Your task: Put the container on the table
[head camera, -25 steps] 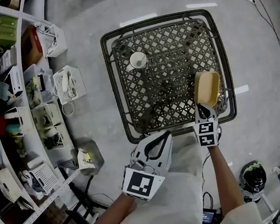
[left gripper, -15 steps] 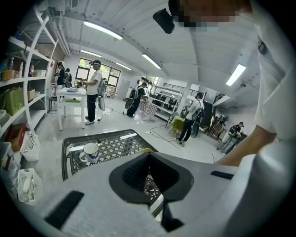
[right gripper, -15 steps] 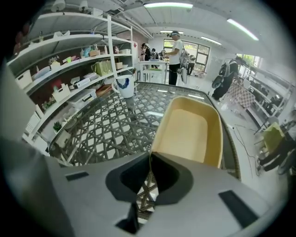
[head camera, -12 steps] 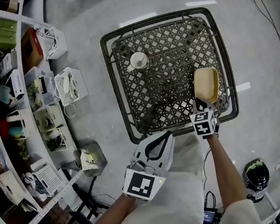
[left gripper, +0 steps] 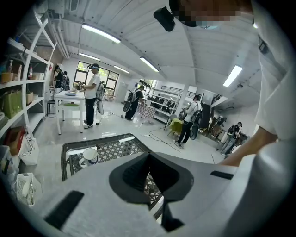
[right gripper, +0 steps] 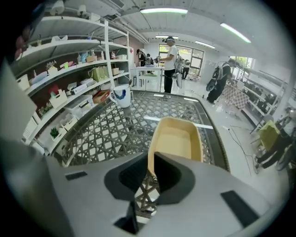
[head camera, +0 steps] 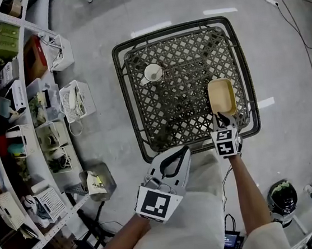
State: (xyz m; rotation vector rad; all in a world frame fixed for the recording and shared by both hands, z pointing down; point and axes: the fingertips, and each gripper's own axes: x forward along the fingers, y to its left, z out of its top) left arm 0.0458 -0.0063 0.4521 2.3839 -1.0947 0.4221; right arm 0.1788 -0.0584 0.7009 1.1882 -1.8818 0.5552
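A shallow yellow container sits level over the right side of the dark lattice table, at or just above the top; I cannot tell whether it touches. My right gripper is shut on its near rim. In the right gripper view the container stretches away from the right gripper, above the table. My left gripper is held close to the body, short of the table's near edge, shut on nothing. In the left gripper view the left gripper shows only closed jaws.
A white cup stands on the table's far left part, also seen as cup and cup. Curved shelves with boxes and white baskets line the left. Cables lie on the floor at right. People stand far off.
The right gripper has carried the container a little left, inward from the table's right edge, and it now lies flatter. The left gripper has stayed put.
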